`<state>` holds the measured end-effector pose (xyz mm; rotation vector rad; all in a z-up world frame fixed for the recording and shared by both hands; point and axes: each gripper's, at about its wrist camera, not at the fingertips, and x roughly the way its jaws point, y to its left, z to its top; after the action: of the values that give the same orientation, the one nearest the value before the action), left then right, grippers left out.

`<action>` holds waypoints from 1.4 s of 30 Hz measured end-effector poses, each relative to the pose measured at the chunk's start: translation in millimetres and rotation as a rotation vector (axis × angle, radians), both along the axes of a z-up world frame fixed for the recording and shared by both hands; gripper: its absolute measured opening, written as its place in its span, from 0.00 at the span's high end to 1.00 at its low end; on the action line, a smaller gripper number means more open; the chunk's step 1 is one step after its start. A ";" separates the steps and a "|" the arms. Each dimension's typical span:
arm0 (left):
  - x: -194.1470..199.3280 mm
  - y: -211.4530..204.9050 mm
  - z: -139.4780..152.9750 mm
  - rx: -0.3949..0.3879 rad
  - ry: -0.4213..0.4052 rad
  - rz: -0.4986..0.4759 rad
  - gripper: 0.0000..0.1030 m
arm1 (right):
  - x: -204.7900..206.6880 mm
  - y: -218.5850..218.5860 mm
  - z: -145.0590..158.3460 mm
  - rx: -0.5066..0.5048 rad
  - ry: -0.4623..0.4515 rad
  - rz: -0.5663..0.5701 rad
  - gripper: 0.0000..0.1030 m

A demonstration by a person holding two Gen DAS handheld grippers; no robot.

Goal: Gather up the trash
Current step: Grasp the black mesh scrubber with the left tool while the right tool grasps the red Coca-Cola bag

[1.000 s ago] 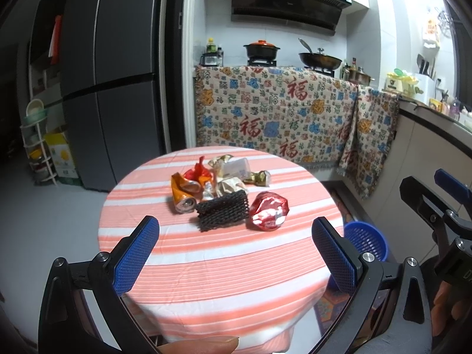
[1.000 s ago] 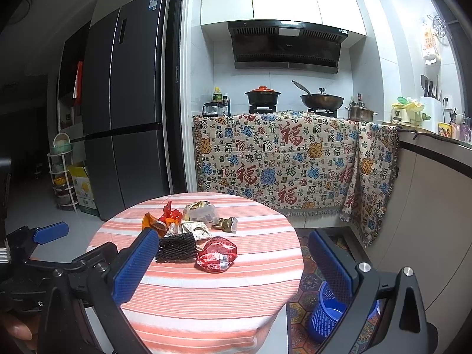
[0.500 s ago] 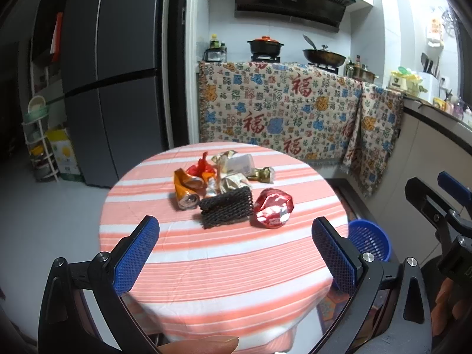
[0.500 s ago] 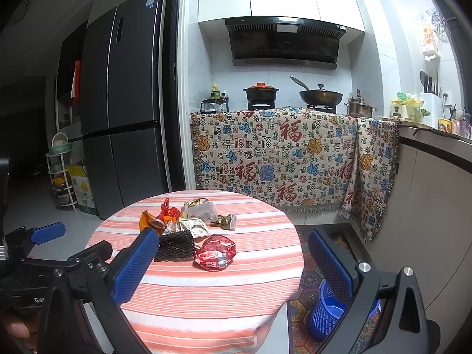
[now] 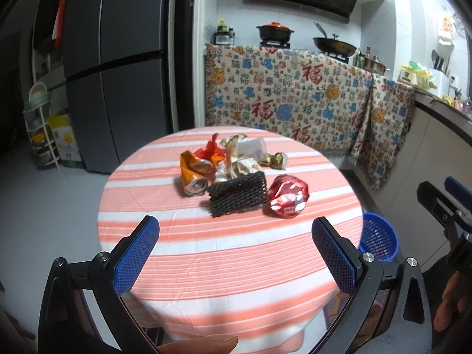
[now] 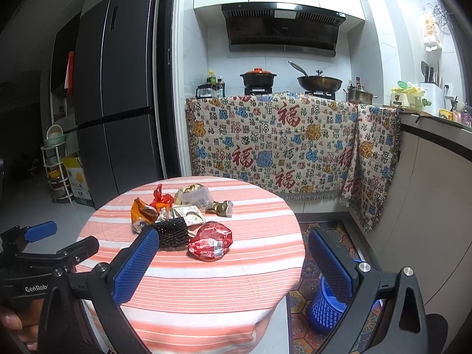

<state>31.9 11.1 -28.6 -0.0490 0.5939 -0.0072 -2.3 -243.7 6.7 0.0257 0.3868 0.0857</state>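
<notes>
A pile of trash lies on the round striped table (image 5: 224,253): a crushed orange can (image 5: 194,174), a black foam net (image 5: 236,196), a crushed red can (image 5: 289,196), a red wrapper (image 5: 211,150), a clear plastic tub (image 5: 252,147) and gold foil wrappers (image 5: 274,159). The red can (image 6: 211,240) and the net (image 6: 172,231) also show in the right wrist view. My left gripper (image 5: 234,253) is open and empty, near the table's front edge. My right gripper (image 6: 233,265) is open and empty, above the table's right side. A blue waste basket (image 5: 379,236) stands on the floor right of the table.
A dark fridge (image 5: 118,67) stands behind the table on the left. A counter draped with a patterned cloth (image 5: 289,100) holds a pot and a wok. A white rack (image 5: 38,129) stands far left. The basket (image 6: 327,309) sits on a patterned mat.
Both grippers have shifted a little relative to the table; the trash pile now sits slightly higher and nearer in the left view. Both stay open and empty.
</notes>
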 end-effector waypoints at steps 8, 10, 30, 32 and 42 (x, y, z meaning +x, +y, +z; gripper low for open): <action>34.5 15.4 -30.6 -0.017 0.037 -0.008 0.00 | 25.2 3.1 -23.8 -0.006 0.060 -0.005 0.00; 46.2 17.4 -37.1 0.000 0.045 -0.022 0.00 | 34.2 5.2 -32.7 -0.012 0.080 0.000 0.00; 178.7 5.9 -87.3 0.107 0.103 -0.411 0.01 | 177.3 52.2 -150.6 -0.112 0.434 0.211 0.00; 185.6 -0.6 -92.4 0.150 0.111 -0.447 0.01 | 192.5 58.8 -162.0 -0.117 0.492 0.238 0.00; 195.6 -10.8 -104.7 0.181 0.186 -0.517 0.45 | 235.5 51.9 -177.4 -0.076 0.553 0.184 0.00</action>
<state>227.5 0.2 -133.3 0.2831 0.7780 -0.4541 233.2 -191.9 -170.7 -0.0634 0.9453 0.2478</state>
